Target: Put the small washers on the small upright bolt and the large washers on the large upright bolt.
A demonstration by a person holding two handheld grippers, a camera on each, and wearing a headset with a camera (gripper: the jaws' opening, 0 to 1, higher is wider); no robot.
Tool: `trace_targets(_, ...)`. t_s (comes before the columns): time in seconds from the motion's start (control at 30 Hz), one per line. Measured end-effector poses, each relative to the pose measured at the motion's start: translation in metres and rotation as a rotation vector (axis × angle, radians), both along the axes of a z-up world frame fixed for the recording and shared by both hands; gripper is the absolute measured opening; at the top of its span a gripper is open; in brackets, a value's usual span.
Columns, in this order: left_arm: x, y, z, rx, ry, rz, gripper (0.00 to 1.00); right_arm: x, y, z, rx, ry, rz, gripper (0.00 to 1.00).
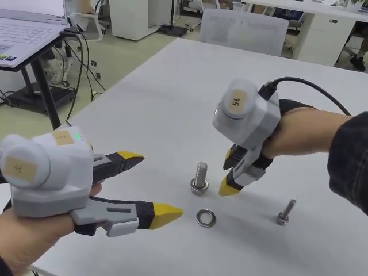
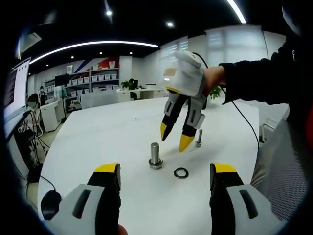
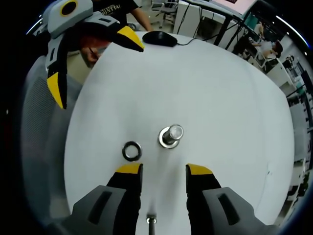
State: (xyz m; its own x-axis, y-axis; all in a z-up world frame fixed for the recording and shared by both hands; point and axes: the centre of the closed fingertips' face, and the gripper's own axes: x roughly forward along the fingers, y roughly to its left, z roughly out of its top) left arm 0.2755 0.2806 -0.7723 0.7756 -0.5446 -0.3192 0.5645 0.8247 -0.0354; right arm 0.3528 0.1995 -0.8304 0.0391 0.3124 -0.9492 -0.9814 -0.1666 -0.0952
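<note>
Right gripper (image 1: 228, 172) part-open, empty, sticker (image 1: 236, 102) "95" | left gripper (image 1: 155, 184) wide, empty | washer (image 1: 206, 218) beside large bolt (image 1: 199, 177)

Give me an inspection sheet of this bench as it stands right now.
Surface: white table, no marks seen.
Job's things: large bolt upright; small bolt upright, off to its side; one loose washer flat beside the large bolt.
Clutter: black mouse near the table's far edge.
Grippers: left tongs open, empty; right tongs open, empty, pointing down beside the large bolt.
Cables: black cable from the right tongs.
Surroundings: laptop on a stand, chair.
</note>
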Motion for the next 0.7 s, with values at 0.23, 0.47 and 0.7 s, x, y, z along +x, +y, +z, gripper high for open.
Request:
trace_targets(0.23, 0.001, 0.000, 0.000, -0.003, -0.001, 0.004, 0.74, -0.008, -0.004, -0.003, 0.014, 0.023, -0.005, 0.36)
trace_targets(0.47, 0.002, 0.001, 0.001, -0.003, -0.004, 0.009, 0.74, -0.019, -0.005, -0.009, 0.022, 0.050, -0.011, 0.36)
trace_targets(0.7, 0.002, -0.001, 0.002, -0.003, -0.006, 0.008, 0.74, -0.033, -0.002, -0.016, 0.026, 0.077, -0.004, 0.36)
